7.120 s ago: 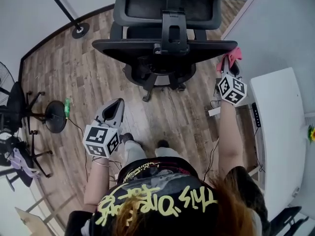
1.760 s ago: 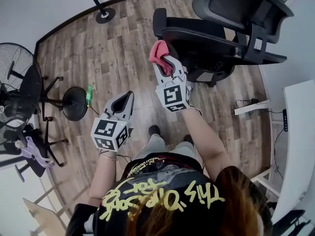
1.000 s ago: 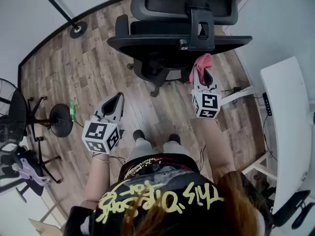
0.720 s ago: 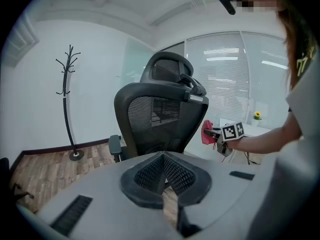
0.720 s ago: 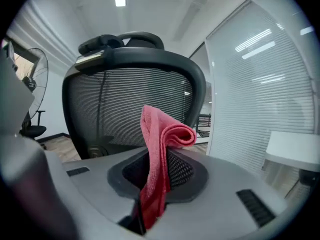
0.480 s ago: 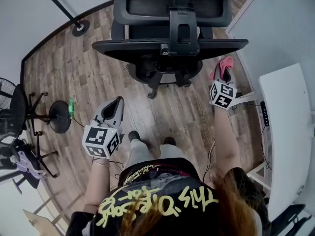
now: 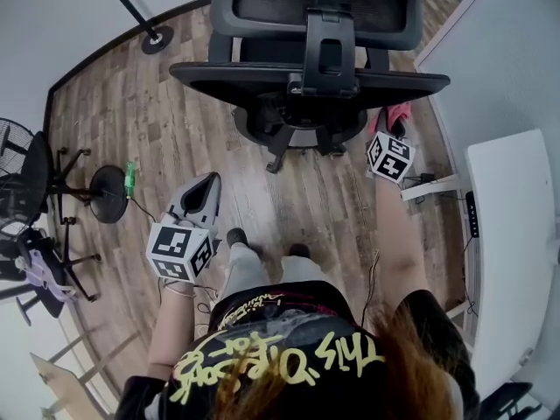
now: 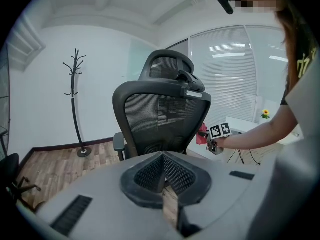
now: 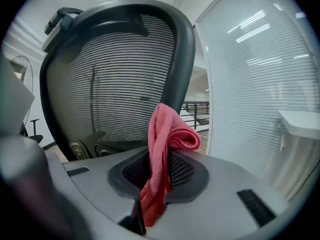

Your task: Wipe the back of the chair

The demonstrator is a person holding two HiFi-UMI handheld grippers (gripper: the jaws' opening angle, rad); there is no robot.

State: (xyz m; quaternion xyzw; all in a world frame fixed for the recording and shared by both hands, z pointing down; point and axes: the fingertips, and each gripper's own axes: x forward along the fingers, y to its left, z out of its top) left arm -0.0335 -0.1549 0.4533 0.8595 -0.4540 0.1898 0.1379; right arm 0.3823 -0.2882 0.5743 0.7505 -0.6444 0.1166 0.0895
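Right arm reaches forward, nearly straight. The right gripper (image 7: 393, 136) sits at the right-hand edge of the chair back (image 7: 262, 79), its jaws clamped on a pink cloth (image 9: 162, 144). The cloth's folded end stands up out of the jaws, just beside the back's frame; we cannot tell if they touch.

Left arm bent, left gripper (image 7: 203, 191) low over the wood floor (image 7: 131, 121), well apart from the chair, jaws pressed together on nothing.

The back stands upright, facing us. In the head view its width runs left to right.

chair (image 7: 315, 77) ahead, desk (image 7: 512, 261) right
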